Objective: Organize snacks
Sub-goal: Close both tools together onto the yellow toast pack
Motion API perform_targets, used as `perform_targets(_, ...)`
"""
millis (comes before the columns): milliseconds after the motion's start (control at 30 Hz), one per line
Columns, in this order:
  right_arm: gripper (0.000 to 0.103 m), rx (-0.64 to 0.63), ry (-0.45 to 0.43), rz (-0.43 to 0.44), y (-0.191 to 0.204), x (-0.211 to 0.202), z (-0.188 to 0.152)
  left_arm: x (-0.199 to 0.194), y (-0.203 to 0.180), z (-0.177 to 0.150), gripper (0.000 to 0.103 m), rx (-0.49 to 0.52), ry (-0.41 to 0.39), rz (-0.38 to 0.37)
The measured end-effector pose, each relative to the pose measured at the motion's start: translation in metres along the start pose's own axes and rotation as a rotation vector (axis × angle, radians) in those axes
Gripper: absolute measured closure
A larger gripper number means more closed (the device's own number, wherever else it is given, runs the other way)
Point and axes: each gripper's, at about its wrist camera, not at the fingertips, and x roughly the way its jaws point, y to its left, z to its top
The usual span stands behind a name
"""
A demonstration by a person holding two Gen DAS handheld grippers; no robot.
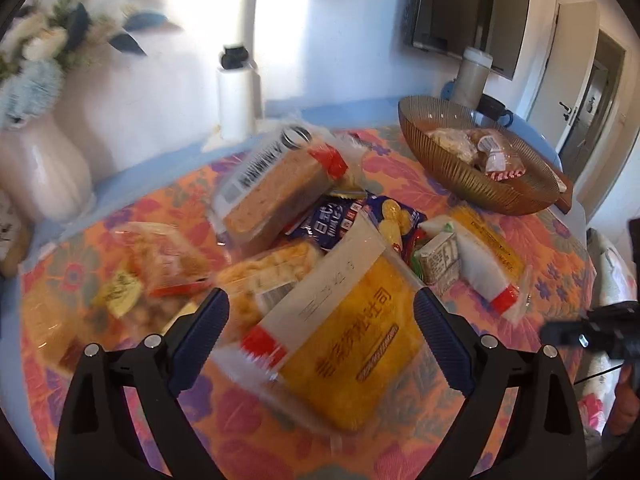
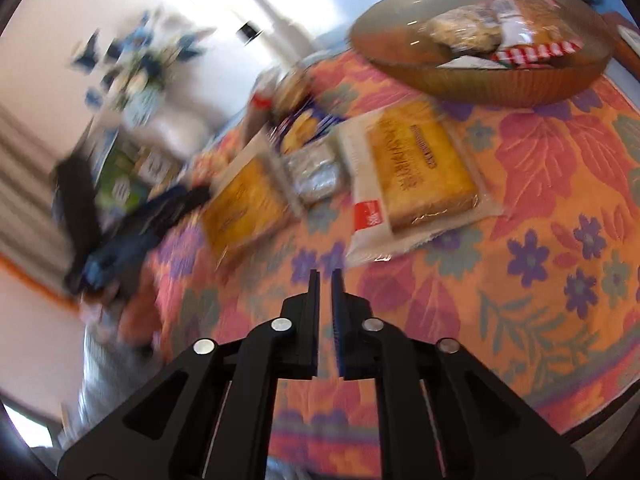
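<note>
Snacks piled mid-table, few in far-right bowl | left gripper spread, straddling yellow pack for pickup | right gripper nearly closed, empty, idle over cloth

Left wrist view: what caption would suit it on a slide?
Open left tongs straddle a yellow plastic-wrapped toast packet amid snacks on the floral tablecloth, ribbed amber glass bowl behind.

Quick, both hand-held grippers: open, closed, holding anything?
Left hand-held gripper: open, fingers on either side of the yellow toast pack, not clamped.
Right hand-held gripper: closed, holding nothing, above the tablecloth.
</note>
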Motion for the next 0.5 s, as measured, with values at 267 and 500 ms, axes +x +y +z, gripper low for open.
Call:
perform_targets(267, 0.026, -0.092, -0.092, -0.144, -0.022, -0.023, 0.018, -0.009, -0.03, -0.038, 0.009, 0.115, 0.161, -0.188)
perform_targets(500, 0.012, -0.168, -0.051, -0.258, -0.026, 0.021, 0.046, -0.005, -0.049, -0.04, 0.005, 0.113, 0.152, -0.029)
